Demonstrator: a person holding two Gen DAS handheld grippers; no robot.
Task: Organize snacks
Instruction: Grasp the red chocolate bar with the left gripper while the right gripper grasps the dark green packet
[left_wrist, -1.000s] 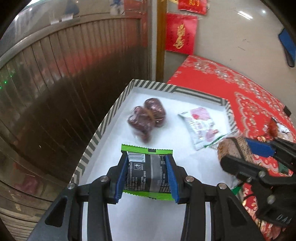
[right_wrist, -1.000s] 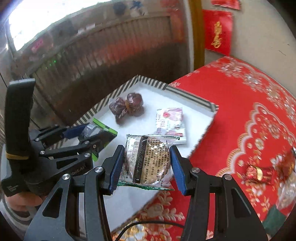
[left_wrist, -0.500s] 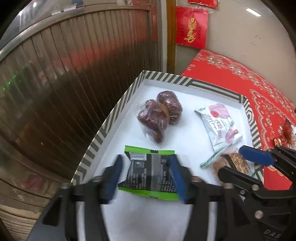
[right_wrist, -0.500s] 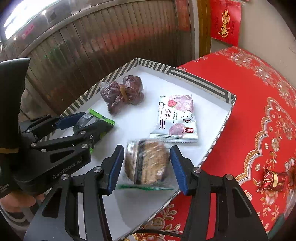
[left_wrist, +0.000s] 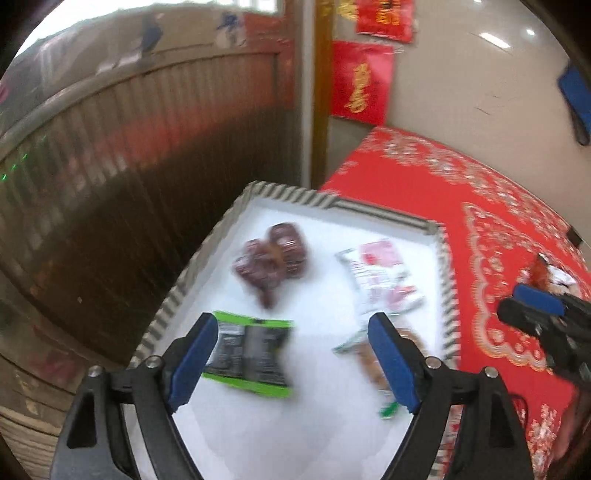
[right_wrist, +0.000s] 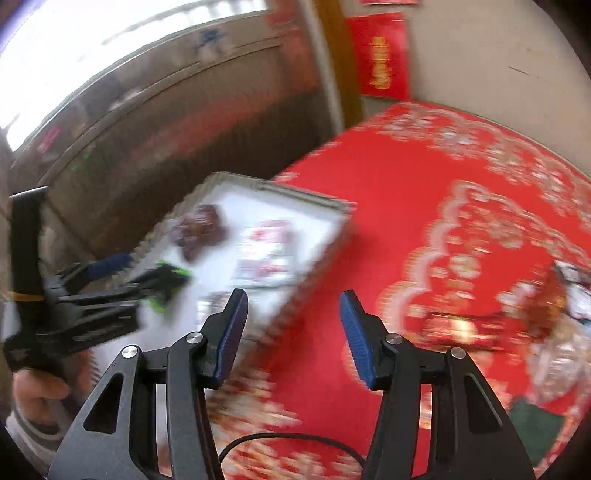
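A white tray with a striped rim (left_wrist: 284, 192) (right_wrist: 280, 188) holds several snacks. A green-edged black packet (left_wrist: 251, 354) lies at its near left, a bag of dark red dates (left_wrist: 271, 258) (right_wrist: 197, 229) further back, a pink and white packet (left_wrist: 380, 273) (right_wrist: 266, 251) on the right, and a brown biscuit packet (left_wrist: 369, 358) at the near right. My left gripper (left_wrist: 291, 358) is open and empty above the tray, beside the green packet. My right gripper (right_wrist: 290, 328) is open and empty above the tray's right edge and the red cloth.
The tray stands at the left end of a red patterned tablecloth (right_wrist: 443, 206), next to a ribbed metal shutter (left_wrist: 110, 177). Loose wrapped snacks (right_wrist: 554, 295) lie on the cloth to the right. Both views are blurred by motion.
Both grippers opened and let go of their packets, which now lie in the tray. Both grippers have pulled back and up, the right one swinging right toward the cloth.
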